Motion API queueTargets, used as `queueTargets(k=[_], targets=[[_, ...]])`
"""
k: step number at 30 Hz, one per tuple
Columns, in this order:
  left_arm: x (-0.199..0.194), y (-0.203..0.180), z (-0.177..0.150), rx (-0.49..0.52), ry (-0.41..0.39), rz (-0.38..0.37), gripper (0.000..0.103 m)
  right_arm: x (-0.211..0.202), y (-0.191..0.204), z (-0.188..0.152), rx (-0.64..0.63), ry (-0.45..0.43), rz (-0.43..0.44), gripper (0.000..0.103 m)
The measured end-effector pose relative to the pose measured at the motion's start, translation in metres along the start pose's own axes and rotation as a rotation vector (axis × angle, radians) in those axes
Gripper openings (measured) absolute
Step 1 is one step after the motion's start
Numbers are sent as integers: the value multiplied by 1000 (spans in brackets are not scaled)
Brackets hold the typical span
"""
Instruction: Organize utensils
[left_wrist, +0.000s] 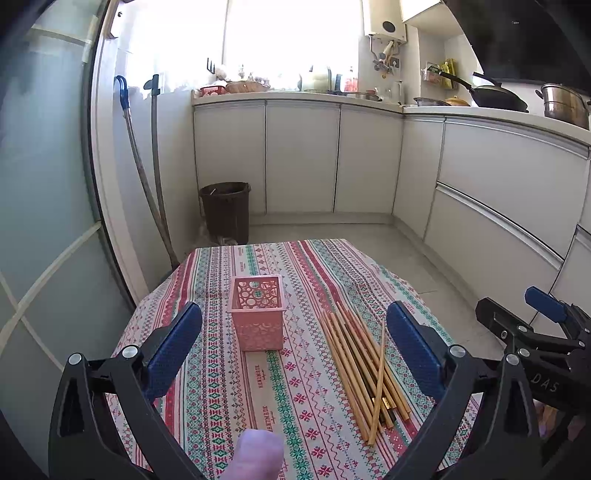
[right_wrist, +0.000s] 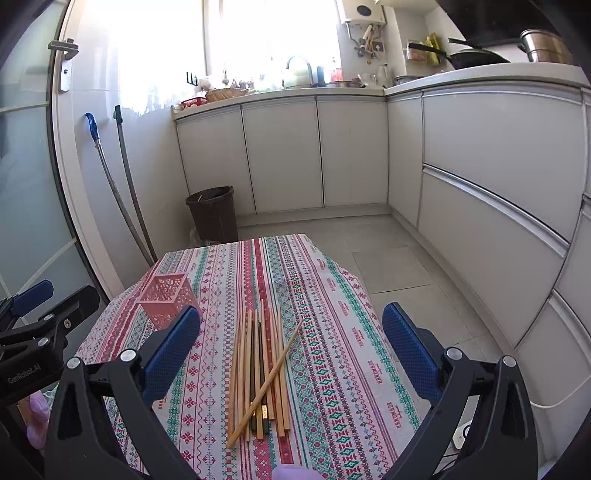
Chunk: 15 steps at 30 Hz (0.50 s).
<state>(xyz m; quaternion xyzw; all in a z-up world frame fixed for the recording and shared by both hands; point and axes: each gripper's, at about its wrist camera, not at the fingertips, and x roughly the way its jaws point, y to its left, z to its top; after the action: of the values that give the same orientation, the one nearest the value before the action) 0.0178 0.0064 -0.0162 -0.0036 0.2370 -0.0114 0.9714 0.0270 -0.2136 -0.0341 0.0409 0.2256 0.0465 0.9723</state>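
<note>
A pink perforated square holder (left_wrist: 256, 317) stands upright and empty on the patterned tablecloth (left_wrist: 295, 387); in the right wrist view the holder (right_wrist: 166, 299) is at the left. A pile of several wooden chopsticks (left_wrist: 364, 365) lies to its right, one stick crossed over the others; the pile also shows in the right wrist view (right_wrist: 260, 373). My left gripper (left_wrist: 295, 350) is open and empty, above the table in front of the holder. My right gripper (right_wrist: 291, 350) is open and empty, above the chopstick pile.
The small table stands in a kitchen. A dark waste bin (left_wrist: 226, 210) sits on the floor beyond it, two mop handles (left_wrist: 147, 177) lean on the wall at left, and white cabinets (left_wrist: 332, 155) run along the back and right.
</note>
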Motion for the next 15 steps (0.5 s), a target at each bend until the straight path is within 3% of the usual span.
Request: queueTargets(k=[15], targets=[[0, 0, -1, 0, 4, 0, 96, 2, -1, 0, 3, 6, 0, 96]])
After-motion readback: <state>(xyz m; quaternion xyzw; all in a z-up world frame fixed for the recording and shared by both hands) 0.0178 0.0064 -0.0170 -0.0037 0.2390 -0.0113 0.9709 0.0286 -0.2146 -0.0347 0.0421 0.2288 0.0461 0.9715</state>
